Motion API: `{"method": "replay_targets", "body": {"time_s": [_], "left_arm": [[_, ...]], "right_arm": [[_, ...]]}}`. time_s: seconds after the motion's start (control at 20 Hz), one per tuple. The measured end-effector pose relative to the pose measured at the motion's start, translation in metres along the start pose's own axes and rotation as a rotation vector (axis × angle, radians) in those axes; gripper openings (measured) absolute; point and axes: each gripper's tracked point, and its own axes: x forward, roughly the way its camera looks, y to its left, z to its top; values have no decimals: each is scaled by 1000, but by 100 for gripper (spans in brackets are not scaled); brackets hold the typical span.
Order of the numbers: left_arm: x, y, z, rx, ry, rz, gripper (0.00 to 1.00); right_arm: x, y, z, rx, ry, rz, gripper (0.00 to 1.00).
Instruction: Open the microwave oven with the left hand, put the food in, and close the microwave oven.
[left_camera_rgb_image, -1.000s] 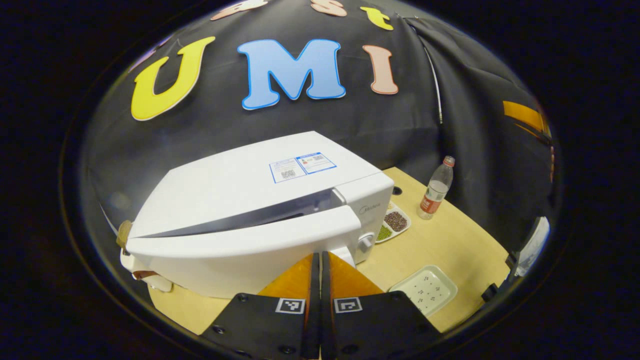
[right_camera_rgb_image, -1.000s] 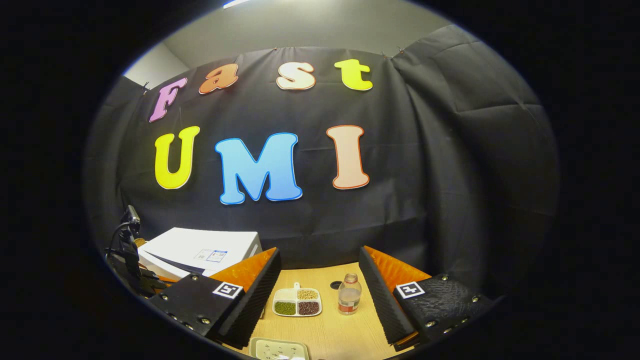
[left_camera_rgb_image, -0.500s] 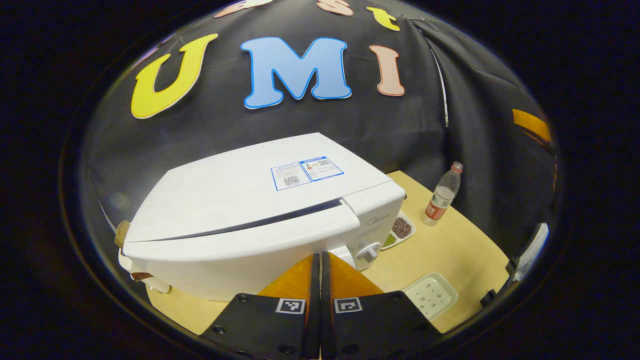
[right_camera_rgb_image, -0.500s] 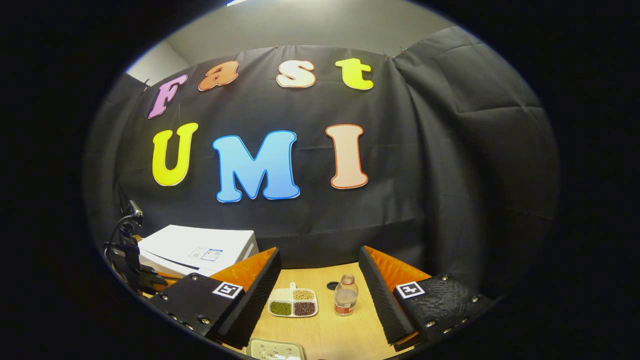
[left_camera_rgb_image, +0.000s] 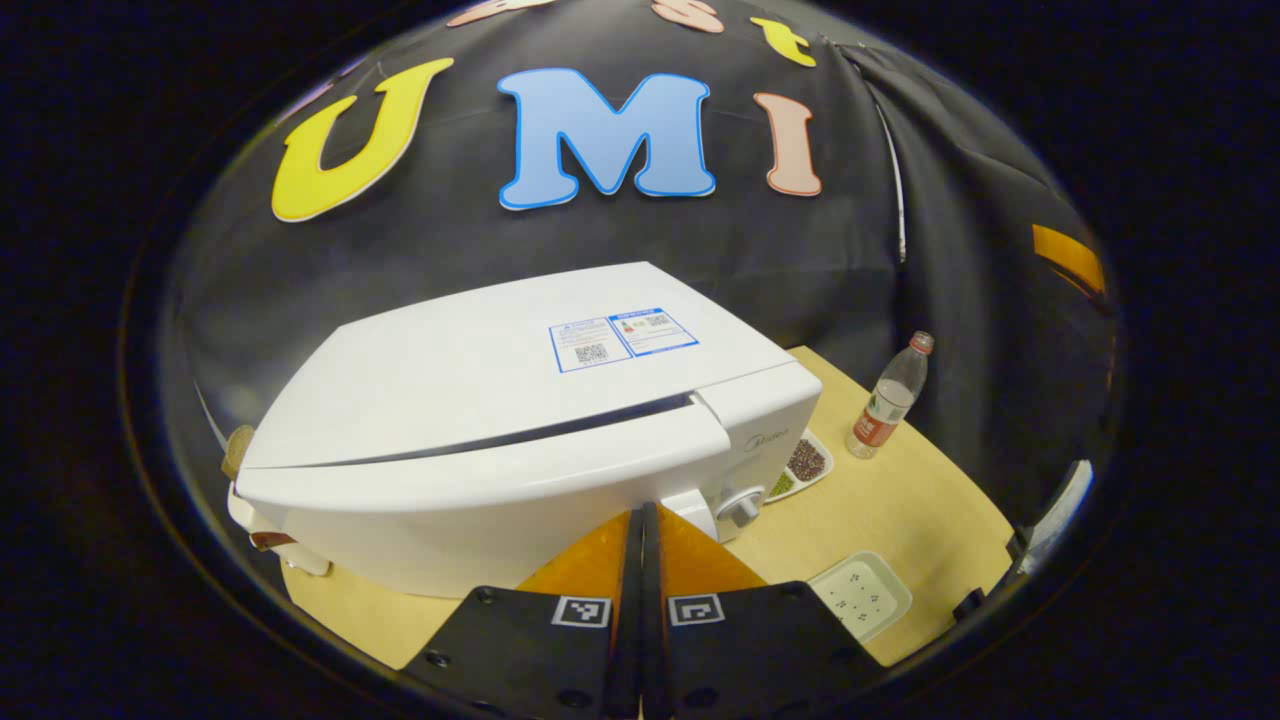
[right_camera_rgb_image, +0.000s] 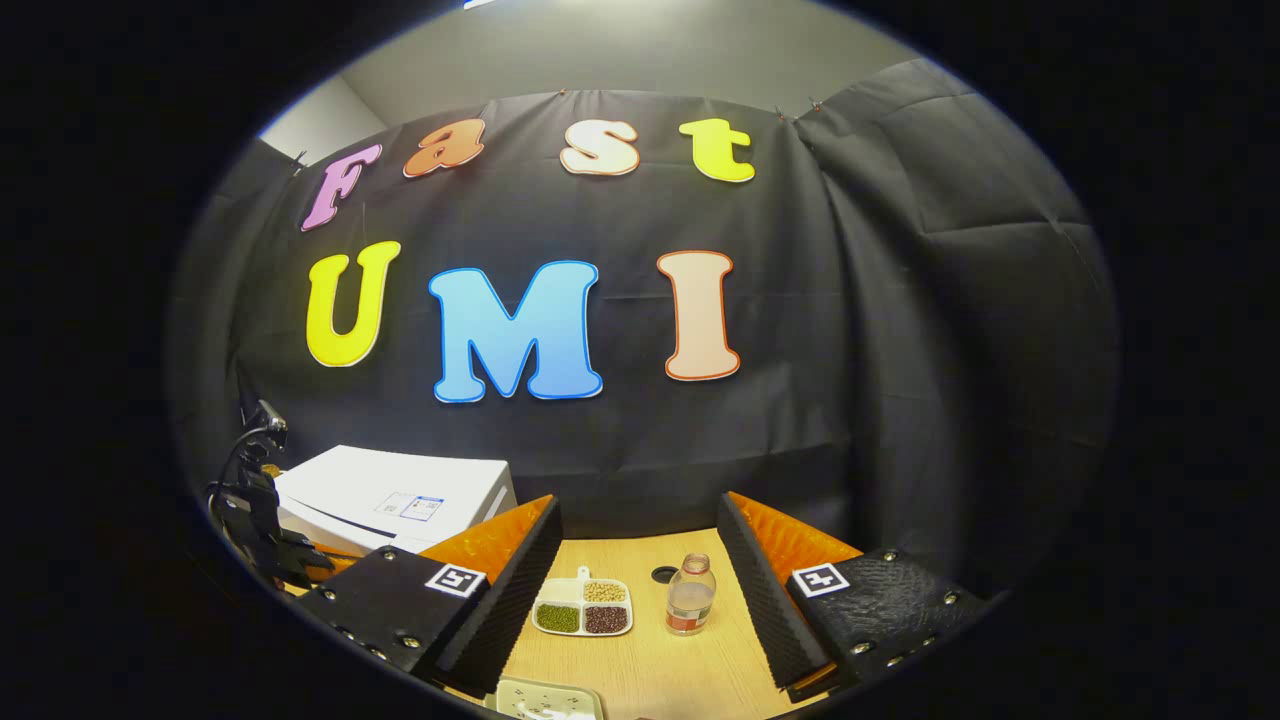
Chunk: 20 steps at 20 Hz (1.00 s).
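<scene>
The white microwave (left_camera_rgb_image: 520, 390) stands on the wooden table (left_camera_rgb_image: 900, 500). Its door (left_camera_rgb_image: 470, 500) is almost closed, with a thin dark slit left along the top edge. My left gripper (left_camera_rgb_image: 640, 515) is shut with nothing between its fingers, and its tips are against the door front near the knob (left_camera_rgb_image: 742, 505). The food, a divided dish of beans (right_camera_rgb_image: 583, 608), lies on the table right of the microwave (right_camera_rgb_image: 400, 490). My right gripper (right_camera_rgb_image: 640, 545) is held open above the table, with the dish and a bottle (right_camera_rgb_image: 690, 597) seen between its fingers.
The plastic bottle (left_camera_rgb_image: 885, 400) stands near the back wall, beyond the bean dish (left_camera_rgb_image: 797, 466). A white speckled tray (left_camera_rgb_image: 860, 595) lies near the table's front edge. Small objects (left_camera_rgb_image: 240, 455) sit at the microwave's far left corner.
The gap at the top of the microwave door has narrowed from a wide opening to a thin slit, with my shut left gripper at the door. The right gripper has barely moved.
</scene>
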Motion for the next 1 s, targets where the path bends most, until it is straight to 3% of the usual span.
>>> {"method": "replay_targets", "body": {"time_s": [0.3,0.6,0.8,1.0], "left_arm": [[1,1,2,-1,-6,-1,7],[9,3,5,-77,-13,-23,7],[2,4,11,-64,-41,16,7],[-42,21,49,-49,-176,85,7]], "right_arm": [[0,10,-2,4,10,18,95],[-4,8,1,-20,3,26,95],[-5,14,-2,-12,17,41,95],[-15,31,6,-28,-5,72,95]]}}
